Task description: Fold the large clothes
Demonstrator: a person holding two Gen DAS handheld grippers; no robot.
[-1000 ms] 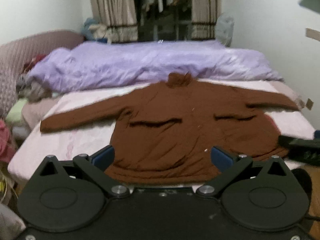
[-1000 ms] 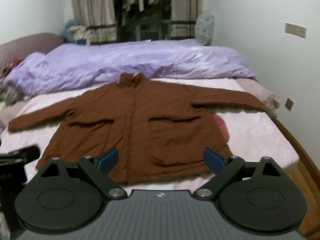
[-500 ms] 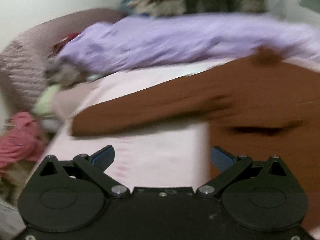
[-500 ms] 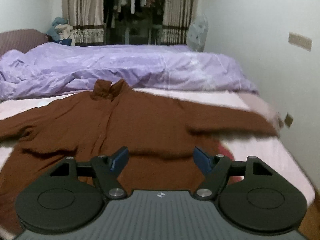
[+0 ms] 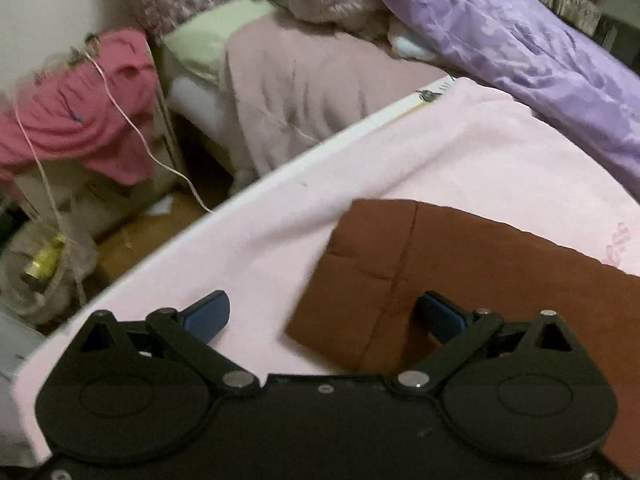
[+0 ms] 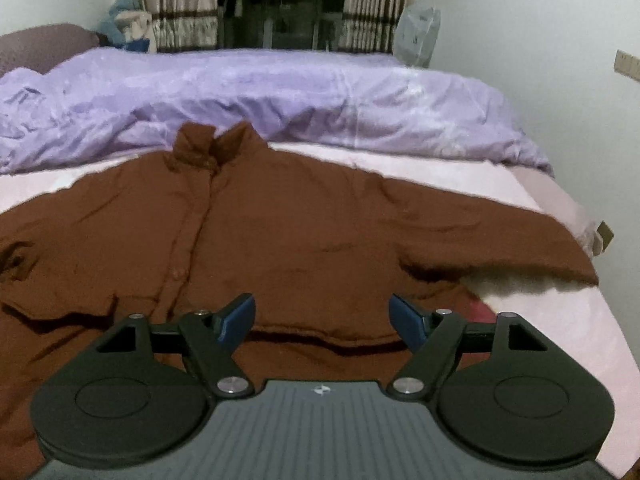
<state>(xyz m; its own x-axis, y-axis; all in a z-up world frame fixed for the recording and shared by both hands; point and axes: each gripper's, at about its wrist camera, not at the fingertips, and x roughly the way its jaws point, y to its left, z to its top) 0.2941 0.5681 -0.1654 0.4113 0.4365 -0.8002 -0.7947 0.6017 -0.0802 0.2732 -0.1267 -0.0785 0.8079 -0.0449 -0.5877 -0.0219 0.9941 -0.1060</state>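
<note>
A large brown button-up shirt (image 6: 304, 236) lies spread flat, front up, on the pink sheet (image 6: 560, 312) of a bed, collar toward the far side. Its right sleeve (image 6: 500, 232) stretches toward the bed's right edge. In the left wrist view the cuff end of the left sleeve (image 5: 372, 272) lies on the sheet. My left gripper (image 5: 324, 316) is open and empty, hovering just over that cuff. My right gripper (image 6: 322, 318) is open and empty above the shirt's chest.
A purple duvet (image 6: 280, 96) lies bunched along the far side of the bed. Left of the bed are pink clothes (image 5: 76, 108), a green pillow (image 5: 212, 36), a thin cord (image 5: 132, 128) and clutter on the wooden floor. A white wall (image 6: 560, 60) runs on the right.
My left gripper has swung left and down from the shirt's hem to the left cuff. My right gripper has moved forward over the shirt's chest. Both stayed open.
</note>
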